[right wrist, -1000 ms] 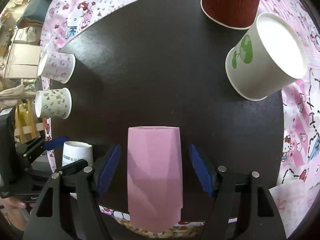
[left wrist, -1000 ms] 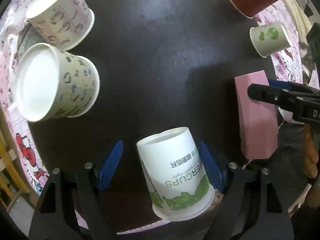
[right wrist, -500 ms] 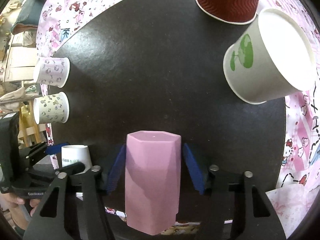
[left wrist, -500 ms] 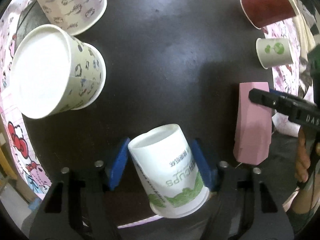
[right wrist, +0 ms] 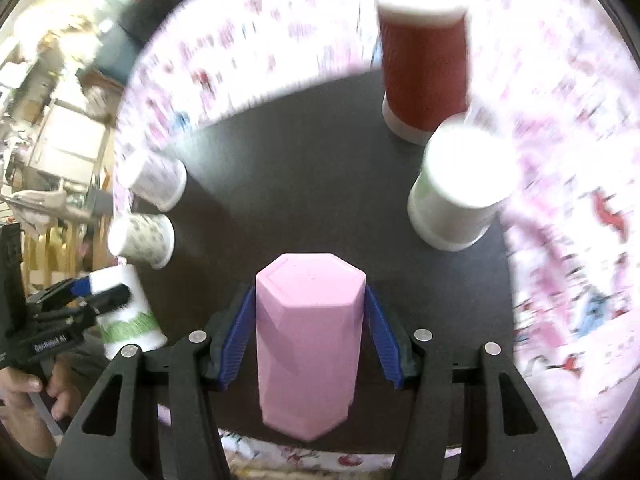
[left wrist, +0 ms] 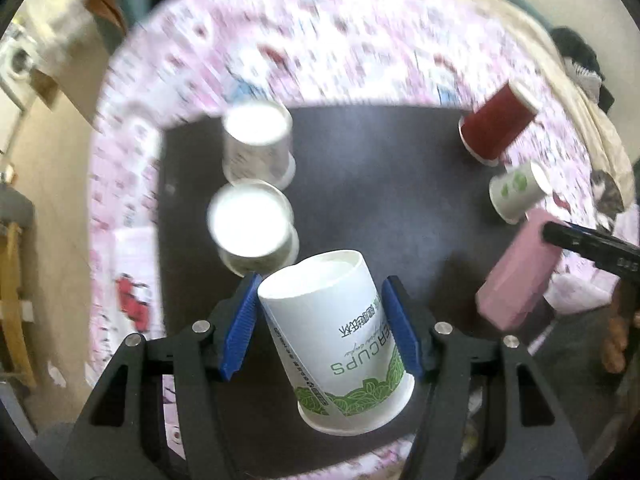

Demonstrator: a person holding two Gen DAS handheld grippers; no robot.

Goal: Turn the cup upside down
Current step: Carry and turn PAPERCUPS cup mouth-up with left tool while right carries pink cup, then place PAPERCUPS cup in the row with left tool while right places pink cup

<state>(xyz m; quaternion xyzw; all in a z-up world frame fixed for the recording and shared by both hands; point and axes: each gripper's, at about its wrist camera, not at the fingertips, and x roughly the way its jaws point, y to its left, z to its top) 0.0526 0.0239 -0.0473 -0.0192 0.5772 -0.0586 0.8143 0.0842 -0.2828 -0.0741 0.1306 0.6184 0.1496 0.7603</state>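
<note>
My left gripper [left wrist: 318, 326] is shut on a white paper cup with green leaf print [left wrist: 340, 340], held upside down and tilted above the dark round mat [left wrist: 380, 184]. My right gripper [right wrist: 310, 336] is shut on a pink faceted cup [right wrist: 308, 344], also base up, held over the mat's near edge. The pink cup shows in the left wrist view [left wrist: 520, 276] at the right. The white cup shows in the right wrist view [right wrist: 128, 312] at the left.
Two patterned paper cups [left wrist: 256, 144] [left wrist: 252, 228] stand upside down at the mat's left. A red ribbed cup [right wrist: 424, 72] and a white cup with a green tree [right wrist: 460, 188] stand upside down at the right. A pink printed cloth [right wrist: 560, 240] surrounds the mat.
Both grippers closed on their cups and lifted them, rising and tilting so the whole mat and cloth come into view. The view is blurred by motion.
</note>
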